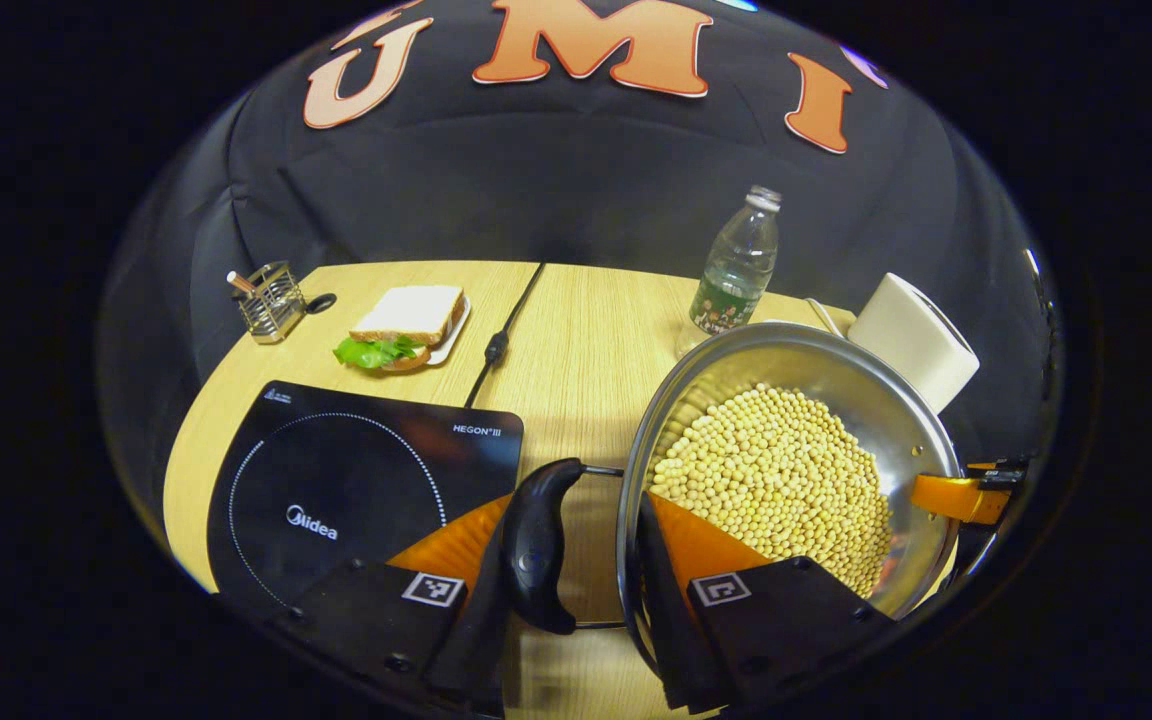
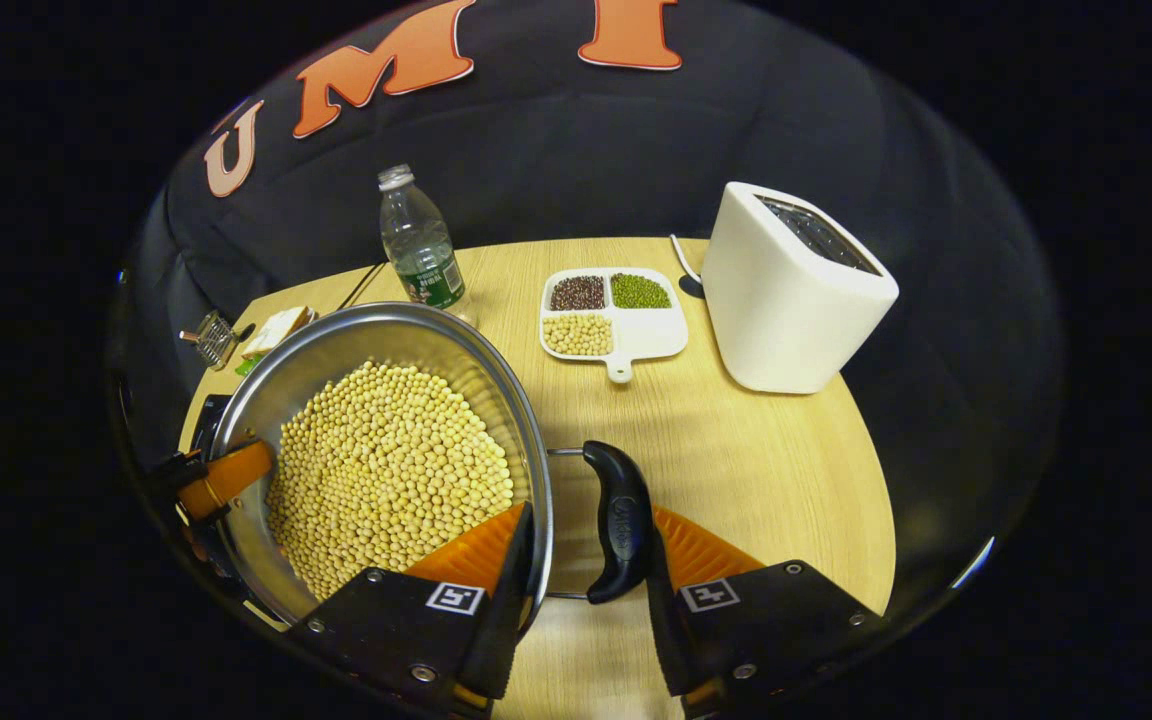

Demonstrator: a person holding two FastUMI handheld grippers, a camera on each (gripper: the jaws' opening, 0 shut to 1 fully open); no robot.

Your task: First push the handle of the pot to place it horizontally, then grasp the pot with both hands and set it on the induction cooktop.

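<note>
Both grippers, left point(image 1: 576, 585) and right point(image 2: 584, 580), had their fingers clamped over the pot point(image 1: 796, 400)'s rim and side handles.

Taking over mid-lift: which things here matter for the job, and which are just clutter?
Job: pot of beans, its handles, induction cooktop, left gripper, right gripper.

Clutter: sandwich, bottle, toaster, divided bean dish, utensil rack.

A steel pot point(image 1: 796, 380) full of pale round beans point(image 1: 781, 470), level, with black side handles point(image 1: 536, 545) lying horizontal. It sits just right of the cooktop point(image 1: 356, 480), a flat black square with a dotted ring.
</note>
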